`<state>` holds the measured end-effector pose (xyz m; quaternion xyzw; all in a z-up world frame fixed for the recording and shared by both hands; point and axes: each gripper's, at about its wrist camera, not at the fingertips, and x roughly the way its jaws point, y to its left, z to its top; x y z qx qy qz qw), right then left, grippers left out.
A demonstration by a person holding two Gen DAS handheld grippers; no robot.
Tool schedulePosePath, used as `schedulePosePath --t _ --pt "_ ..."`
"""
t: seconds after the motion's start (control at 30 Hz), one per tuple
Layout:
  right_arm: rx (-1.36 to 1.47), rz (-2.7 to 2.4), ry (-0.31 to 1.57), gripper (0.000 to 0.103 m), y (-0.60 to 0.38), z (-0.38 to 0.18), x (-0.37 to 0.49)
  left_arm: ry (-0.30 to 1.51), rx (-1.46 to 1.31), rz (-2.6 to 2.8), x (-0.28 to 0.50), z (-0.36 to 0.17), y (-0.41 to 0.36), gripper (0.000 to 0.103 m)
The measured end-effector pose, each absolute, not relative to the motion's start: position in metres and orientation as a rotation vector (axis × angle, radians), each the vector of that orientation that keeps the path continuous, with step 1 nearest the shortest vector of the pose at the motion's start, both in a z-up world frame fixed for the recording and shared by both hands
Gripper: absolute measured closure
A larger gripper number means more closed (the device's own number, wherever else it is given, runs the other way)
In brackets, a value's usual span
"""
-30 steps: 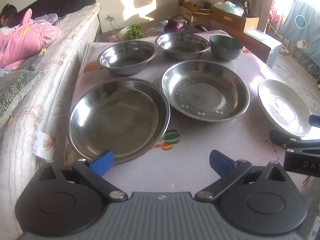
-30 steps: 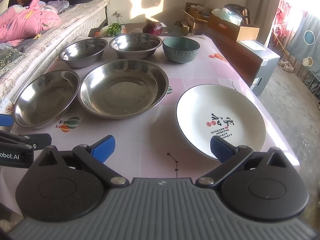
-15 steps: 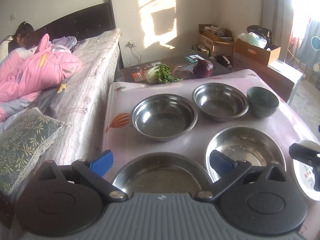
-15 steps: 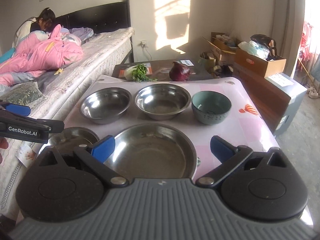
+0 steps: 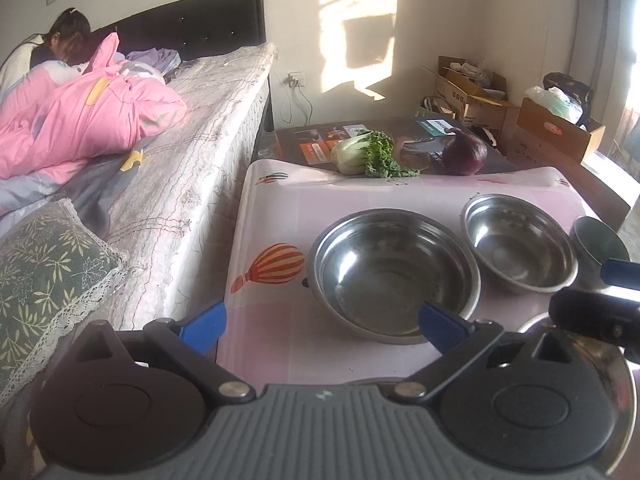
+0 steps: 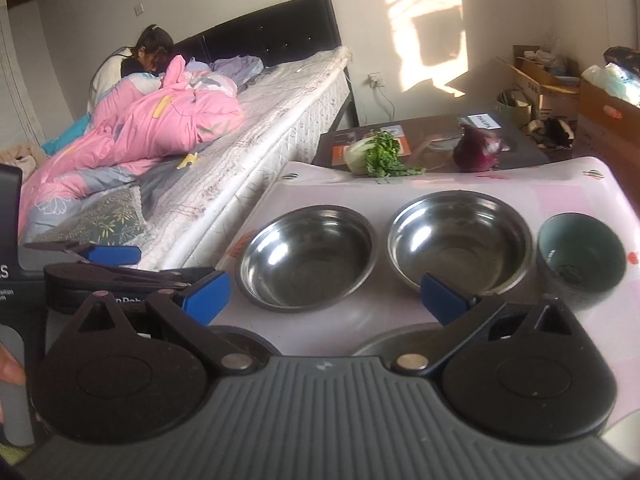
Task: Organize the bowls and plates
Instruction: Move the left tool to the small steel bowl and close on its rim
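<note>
Left gripper [image 5: 320, 322]: fingers spread wide, empty, raised over the near edge of the table; its right blue fingertip [image 5: 440, 322] overlapped the near rim of the left steel bowl [image 5: 394, 270].
Right gripper [image 6: 326, 294]: splayed apart, nothing between its fingers, above the table's near half.
Steel bowls: two side by side, apart; the right steel bowl [image 6: 460, 240] sat at 3 o'clock from the left one.
Ceramic bowl [image 6: 580, 258]: teal, upright, at 3 o'clock from the right steel bowl, just beside it.
Steel plates: only rim slivers showed behind the gripper bodies.
Table [image 5: 288, 208]: pink balloon-print cloth.
Beyond the table, 12 o'clock: a leafy cabbage [image 6: 372, 154] and a red onion [image 6: 476, 146] on a dark box.
Bed [image 6: 256, 120]: at 9 o'clock, pink quilt, a person sitting at its head.
</note>
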<state>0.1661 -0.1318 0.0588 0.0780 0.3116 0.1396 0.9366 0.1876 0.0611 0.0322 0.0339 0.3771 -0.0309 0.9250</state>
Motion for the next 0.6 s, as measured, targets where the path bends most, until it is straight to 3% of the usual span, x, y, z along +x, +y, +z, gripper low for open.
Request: schedulePosePath --t 0.17,0.33,0.53,0.6 --pt "0.206 0.301 0.666 0.002 -0.122 0.036 0.207 0.773 0.063 -0.032 0.213 0.019 0.077 0.005" --pt "0.225 0.300 0.700 0.012 -0.114 0.012 0.246 0.825 0.027 -0.038 0.243 0.004 0.083 0.013" --pt "0.235 0.274 0.765 0.040 -0.116 -0.012 0.276 0.928 0.025 -0.034 0.273 -0.020 0.079 0.041" --pt "0.223 0.279 0.792 0.054 -0.115 -0.020 0.281 0.949 0.029 -0.037 0.278 -0.027 0.076 0.052"
